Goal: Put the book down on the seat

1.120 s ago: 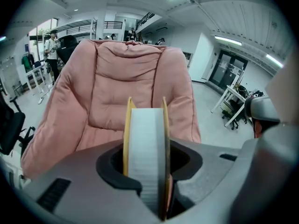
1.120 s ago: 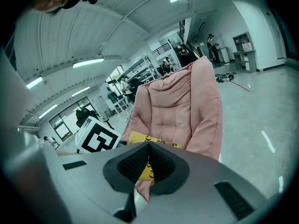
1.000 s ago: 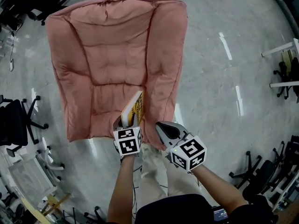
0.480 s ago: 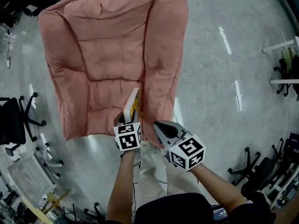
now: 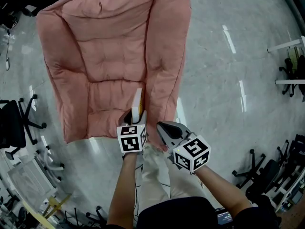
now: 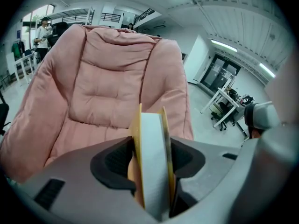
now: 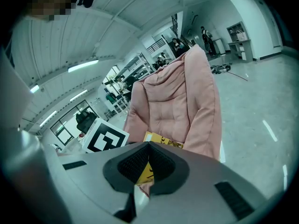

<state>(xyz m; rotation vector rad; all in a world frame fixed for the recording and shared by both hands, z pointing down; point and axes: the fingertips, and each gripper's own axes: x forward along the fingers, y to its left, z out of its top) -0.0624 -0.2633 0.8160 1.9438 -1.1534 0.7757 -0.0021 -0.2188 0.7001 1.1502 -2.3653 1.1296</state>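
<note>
Holding book (image 5: pixel 137 100) on edge in my left gripper (image 5: pixel 135 117), jaws clamped on both covers, over seat (image 5: pixel 107 99) front edge, ready, I judge, for lowering flat. Right gripper (image 5: pixel 164 129) closed, empty, clear alongside.

Dusty-pink seat (image 5: pixel 114 56); book (image 6: pixel 152 162) with yellow covers, white page edges; mottled pale grey floor (image 5: pixel 228 80).
</note>
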